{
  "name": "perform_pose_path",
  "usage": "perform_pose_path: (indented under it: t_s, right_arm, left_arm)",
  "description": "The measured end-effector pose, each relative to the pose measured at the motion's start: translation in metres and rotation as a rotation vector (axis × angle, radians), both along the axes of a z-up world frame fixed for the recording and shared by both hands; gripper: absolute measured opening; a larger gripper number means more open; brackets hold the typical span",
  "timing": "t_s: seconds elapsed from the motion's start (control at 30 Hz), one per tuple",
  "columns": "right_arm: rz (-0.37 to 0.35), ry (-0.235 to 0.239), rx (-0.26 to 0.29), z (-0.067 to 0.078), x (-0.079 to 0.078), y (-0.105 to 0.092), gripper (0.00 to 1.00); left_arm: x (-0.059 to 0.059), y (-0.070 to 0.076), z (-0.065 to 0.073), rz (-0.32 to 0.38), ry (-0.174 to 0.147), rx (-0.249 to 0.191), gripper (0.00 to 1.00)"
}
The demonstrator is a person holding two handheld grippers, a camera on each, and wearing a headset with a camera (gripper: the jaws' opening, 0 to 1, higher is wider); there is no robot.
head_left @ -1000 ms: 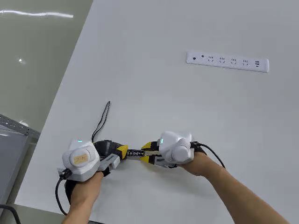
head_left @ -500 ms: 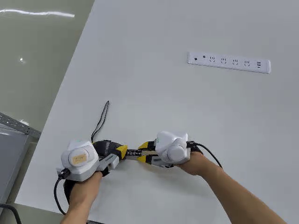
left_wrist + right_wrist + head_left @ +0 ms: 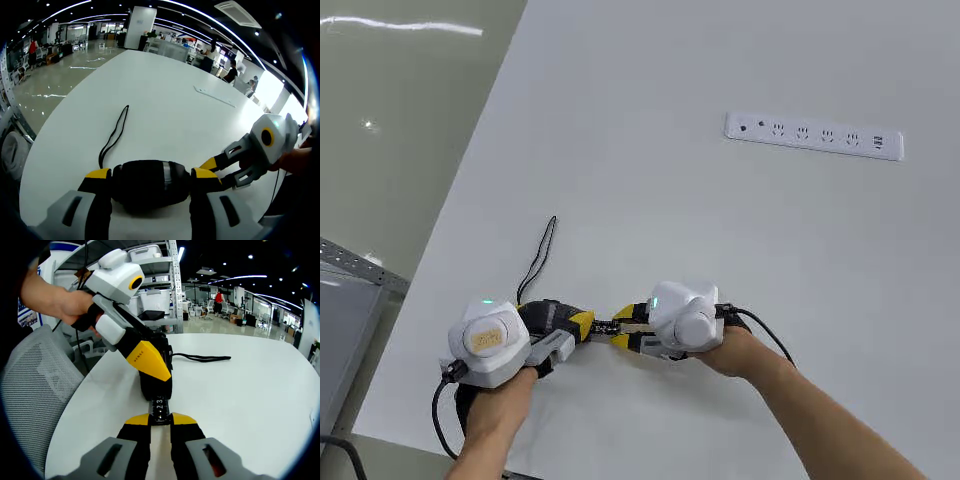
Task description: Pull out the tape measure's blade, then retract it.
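The black tape measure (image 3: 150,192) lies near the counter's (image 3: 720,230) 7 o'clock edge. The left gripper (image 3: 150,175) clamps its fingers (image 3: 98,174) across the case, evidently to anchor it. At the case's 3 o'clock, the right gripper (image 3: 159,419) pinches a short stub of blade (image 3: 159,404), placed to draw it out or feed it back. The strap (image 3: 535,258) trails toward 12, and a power strip (image 3: 813,135) sits well apart at 2.

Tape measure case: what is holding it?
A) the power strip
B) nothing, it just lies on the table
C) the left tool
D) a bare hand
C: in the left gripper view the left tool has its yellow-tipped jaws pressed on both sides of the black case, while the right tool pinches the blade.
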State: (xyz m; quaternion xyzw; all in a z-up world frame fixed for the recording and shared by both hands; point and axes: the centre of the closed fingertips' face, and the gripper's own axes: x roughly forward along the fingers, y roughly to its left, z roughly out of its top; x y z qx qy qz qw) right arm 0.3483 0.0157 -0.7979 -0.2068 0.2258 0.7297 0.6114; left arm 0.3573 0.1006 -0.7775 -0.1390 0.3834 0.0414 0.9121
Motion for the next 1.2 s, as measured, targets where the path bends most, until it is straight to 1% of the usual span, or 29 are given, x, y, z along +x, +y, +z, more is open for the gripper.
perform_pose_path:
  t_s: [0.4,0.5,0.97,1.2]
  right_arm:
    - [0.009,0.0,-0.003,-0.001,-0.001,0.006,0.13]
    - [0.011,0.001,-0.004,-0.002,-0.002,0.007,0.13]
    - [0.007,0.007,-0.015,-0.006,-0.003,0.01,0.12]
    - [0.008,0.004,-0.018,-0.004,-0.004,0.012,0.12]
  left_arm:
    - [0.001,0.001,-0.001,0.003,-0.009,-0.018,0.6]
    - [0.001,-0.001,0.001,0.0,-0.01,-0.022,0.6]
    - [0.0,-0.004,0.001,-0.011,-0.015,-0.026,0.59]
    - [0.001,-0.003,0.001,-0.009,-0.018,-0.041,0.59]
